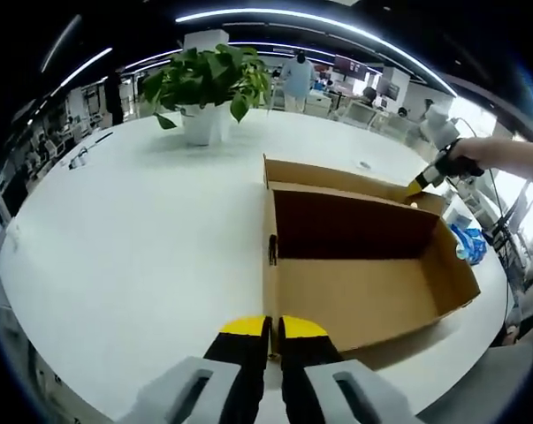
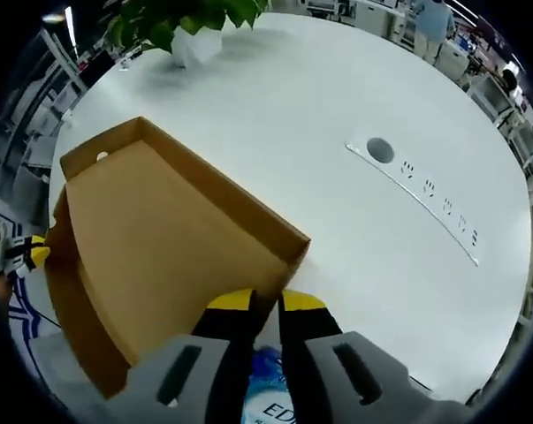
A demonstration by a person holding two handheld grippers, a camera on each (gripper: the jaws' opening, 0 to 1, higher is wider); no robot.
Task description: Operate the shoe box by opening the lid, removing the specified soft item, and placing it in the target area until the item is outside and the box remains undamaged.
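The shoe box (image 1: pixel 363 265) lies open on the white surface (image 1: pixel 142 238). Each tool (image 1: pixel 273 329) pinches a cardboard edge (jaws narrow). Pulling apart could tear it; blue soft item (image 2: pixel 264 389) sits outside.

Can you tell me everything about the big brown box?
The brown cardboard shoe box lies open on the round white table, its lid folded back beside the base. Inside looks bare and plain brown. A small round hole shows in a lid corner. The left gripper pinches the near wall, and the right gripper pinches the lid's edge.
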